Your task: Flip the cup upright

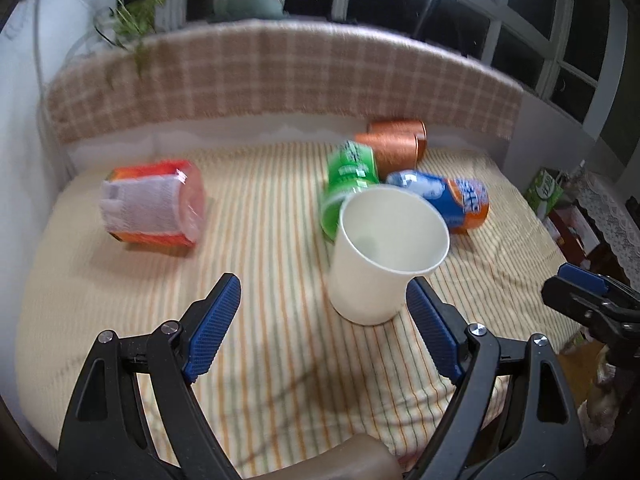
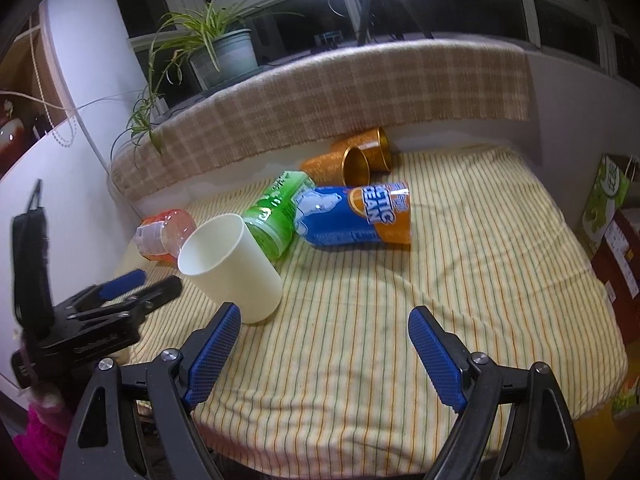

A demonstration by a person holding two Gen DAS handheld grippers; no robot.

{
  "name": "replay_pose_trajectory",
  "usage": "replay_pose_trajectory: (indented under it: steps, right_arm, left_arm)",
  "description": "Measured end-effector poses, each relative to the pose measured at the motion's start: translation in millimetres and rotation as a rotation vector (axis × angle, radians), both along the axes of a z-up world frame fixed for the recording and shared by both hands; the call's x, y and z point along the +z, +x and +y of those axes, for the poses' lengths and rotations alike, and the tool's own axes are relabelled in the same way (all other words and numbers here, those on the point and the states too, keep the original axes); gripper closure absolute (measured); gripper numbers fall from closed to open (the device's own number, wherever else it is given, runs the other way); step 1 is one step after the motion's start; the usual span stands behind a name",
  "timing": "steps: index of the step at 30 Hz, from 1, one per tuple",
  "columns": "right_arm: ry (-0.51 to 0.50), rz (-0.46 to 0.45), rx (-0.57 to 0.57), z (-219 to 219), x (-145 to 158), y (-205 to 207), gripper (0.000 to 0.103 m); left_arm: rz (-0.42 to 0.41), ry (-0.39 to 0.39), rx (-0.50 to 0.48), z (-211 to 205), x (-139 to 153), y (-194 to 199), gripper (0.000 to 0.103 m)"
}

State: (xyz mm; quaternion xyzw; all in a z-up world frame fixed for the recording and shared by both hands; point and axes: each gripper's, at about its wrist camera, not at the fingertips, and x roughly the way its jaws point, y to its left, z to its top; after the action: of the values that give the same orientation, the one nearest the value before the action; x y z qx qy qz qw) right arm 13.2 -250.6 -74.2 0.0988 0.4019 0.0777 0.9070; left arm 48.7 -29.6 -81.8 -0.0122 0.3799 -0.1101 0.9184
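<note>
White paper cup (image 1: 384,256) tilted, mouth up, base on striped cloth (image 1: 260,280), just ahead of left gripper (image 1: 324,312), nearer its right finger (image 1: 430,326), not gripped. Left jaws spread wide, released. Right gripper (image 2: 324,336) also spread, nothing between; cup just past its left finger (image 2: 218,338). Green bottle (image 2: 276,212) touching cup behind.

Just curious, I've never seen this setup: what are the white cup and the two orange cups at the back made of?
White cup: probably paper, matte, thin rolled rim. Orange cups: shiny gold inside, so metal or foil-lined; unclear which.
</note>
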Motion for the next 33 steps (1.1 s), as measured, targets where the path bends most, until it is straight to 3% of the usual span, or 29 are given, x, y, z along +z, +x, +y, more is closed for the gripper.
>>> replay_pose_trajectory:
  steps: [3, 5, 10, 33]
  right_arm:
    - [-0.026, -0.03, 0.001, 6, 4, 0, 0.014]
    - [-0.04, -0.052, 0.0, 9, 7, 0, 0.009]
    - [-0.059, -0.102, -0.007, 15, 13, -2, 0.0]
    - [-0.075, -0.126, -0.041, 16, 14, -3, 0.0]
  left_arm:
    - [-0.075, 0.018, 0.032, 4, 16, -12, 0.016]
    - [-0.119, 0.024, 0.052, 6, 25, -19, 0.007]
    - [-0.202, 0.028, 0.091, 11, 43, -36, 0.002]
    - [-0.226, 0.039, 0.111, 14, 54, -49, 0.001]
